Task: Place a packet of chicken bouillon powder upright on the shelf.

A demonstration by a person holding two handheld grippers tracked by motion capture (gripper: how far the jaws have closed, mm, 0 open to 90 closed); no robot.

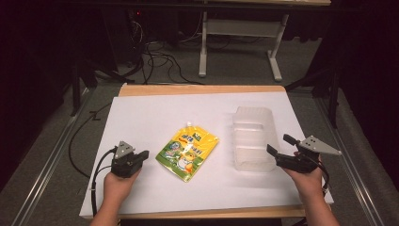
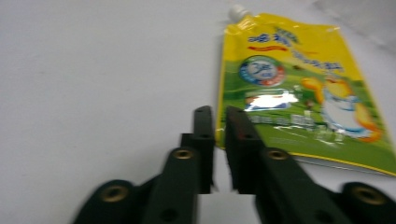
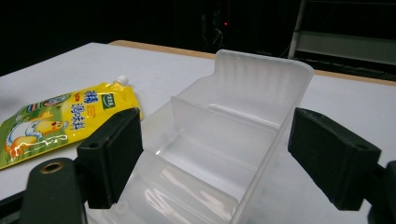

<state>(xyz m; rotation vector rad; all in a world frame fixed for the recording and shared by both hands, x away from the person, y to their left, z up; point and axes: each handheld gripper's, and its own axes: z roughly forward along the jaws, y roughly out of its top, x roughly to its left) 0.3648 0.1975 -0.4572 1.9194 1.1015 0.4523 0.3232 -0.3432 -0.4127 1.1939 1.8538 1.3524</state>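
A yellow and green spouted drink pouch [image 1: 187, 153] lies flat mid-table, its white cap pointing away from me. My left gripper [image 1: 144, 155] rests on the table just left of it, jaws shut with nothing between them. In the left gripper view the pouch [image 2: 299, 93] lies just ahead and right of the left gripper [image 2: 218, 116]. A translucent plastic bin [image 1: 254, 139] with inner dividers sits right of the pouch. My right gripper [image 1: 281, 144] is open at its near right corner. In the right gripper view the right gripper [image 3: 219, 149] has a jaw on each side of the bin's [image 3: 243, 93] near end, and the pouch [image 3: 56, 121] shows at the left.
A white sheet [image 1: 150, 113] covers the table, with a wooden edge [image 1: 202, 89] along the far side. Beyond it stand a grey desk frame [image 1: 240, 42] and loose cables [image 1: 160, 59] on the floor. Metal rails run along both sides of the table.
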